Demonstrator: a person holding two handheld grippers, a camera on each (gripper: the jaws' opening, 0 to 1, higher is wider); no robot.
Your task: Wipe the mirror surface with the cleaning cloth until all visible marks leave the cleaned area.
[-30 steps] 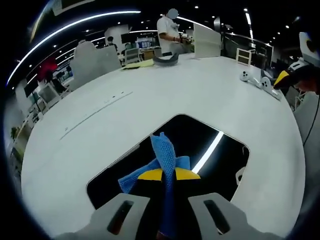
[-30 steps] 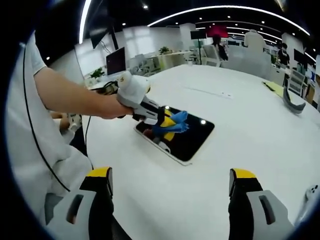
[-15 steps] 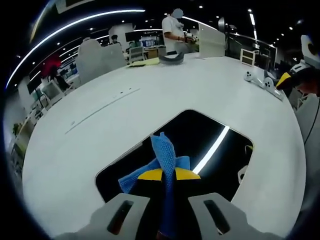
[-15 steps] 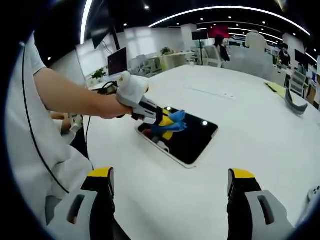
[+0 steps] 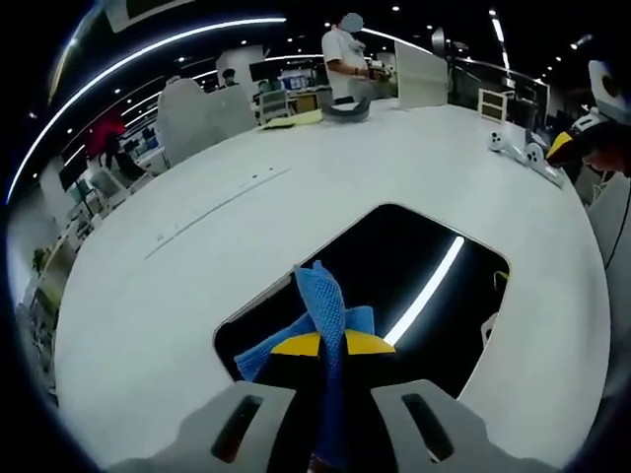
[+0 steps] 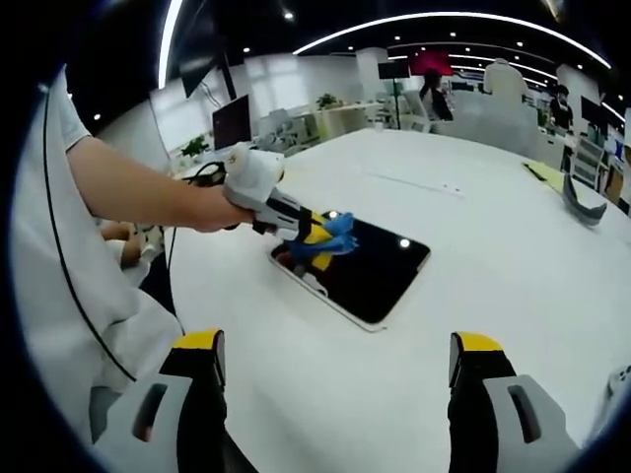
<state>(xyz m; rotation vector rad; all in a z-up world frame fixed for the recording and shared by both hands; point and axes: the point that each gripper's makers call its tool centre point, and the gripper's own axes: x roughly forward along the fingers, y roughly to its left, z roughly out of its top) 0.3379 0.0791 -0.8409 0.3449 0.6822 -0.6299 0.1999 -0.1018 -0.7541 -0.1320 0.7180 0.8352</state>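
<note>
- left gripper (image 5: 332, 345) is clamped on the blue cloth (image 5: 322, 305), right over the mirror (image 5: 414, 266) near its edge
- right gripper (image 6: 335, 379) is wide open, well apart from the mirror, over the white table (image 6: 493, 256)

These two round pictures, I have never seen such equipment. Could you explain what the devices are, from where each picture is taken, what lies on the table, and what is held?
A person holds a two-jaw hand gripper in each hand; each carries a fisheye camera. The left gripper view looks along the left gripper, whose yellow-tipped jaws are shut on a blue cleaning cloth over a dark rectangular mirror lying flat on the round white table. The right gripper view looks from the right gripper, open and empty, and shows the person's forearm bringing the left gripper to the mirror's near end.
</note>
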